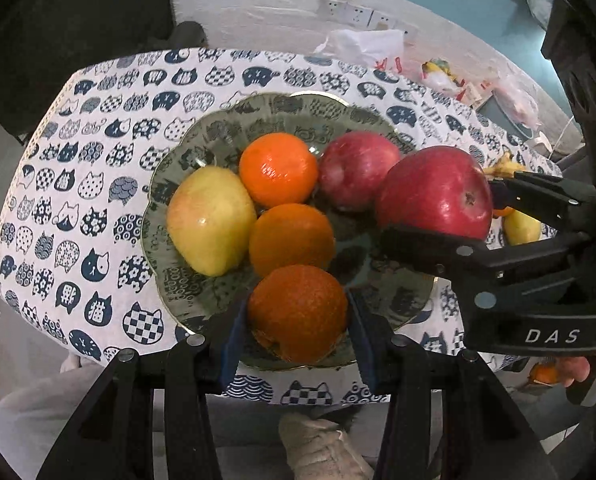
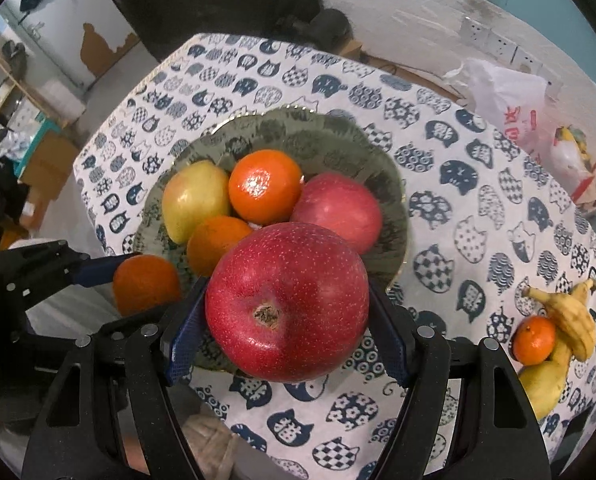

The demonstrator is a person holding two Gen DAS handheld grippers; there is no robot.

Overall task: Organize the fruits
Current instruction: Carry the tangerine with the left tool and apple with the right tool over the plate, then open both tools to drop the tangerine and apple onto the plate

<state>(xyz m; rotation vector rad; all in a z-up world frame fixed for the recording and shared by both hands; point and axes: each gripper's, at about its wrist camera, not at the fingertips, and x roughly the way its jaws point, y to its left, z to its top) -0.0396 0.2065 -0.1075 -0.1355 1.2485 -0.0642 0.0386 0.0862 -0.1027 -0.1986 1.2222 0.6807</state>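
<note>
Nearest the right wrist lens, a large red apple [image 2: 286,303] sat clamped between the blue pads of the right gripper [image 2: 288,320], blossom end toward the camera, held above the near rim of the green plate [image 2: 391,196]. Left gripper [image 1: 296,322] likewise was clenched on a dark orange [image 1: 298,312], pads [image 1: 234,334] pressed to both its sides, the fruit at the plate's near edge; whether it rested on the plate or hung just above could not be told. Plate held four more pieces: a second orange [image 1: 292,239] just beyond the gripped one, a yellow-green apple [image 1: 211,220] to its left, a glossy mandarin [image 1: 278,169] behind, and a paler red apple [image 1: 355,170] at the far right, all touching or nearly so. Plate stood on a cat-print tablecloth [image 2: 457,184]. Well apart to the right lay bananas [image 2: 569,316], a small mandarin [image 2: 533,339] touching them, and a yellow fruit [image 2: 543,386]. Beyond, a white plastic bag [image 2: 505,100] near the wall.
</note>
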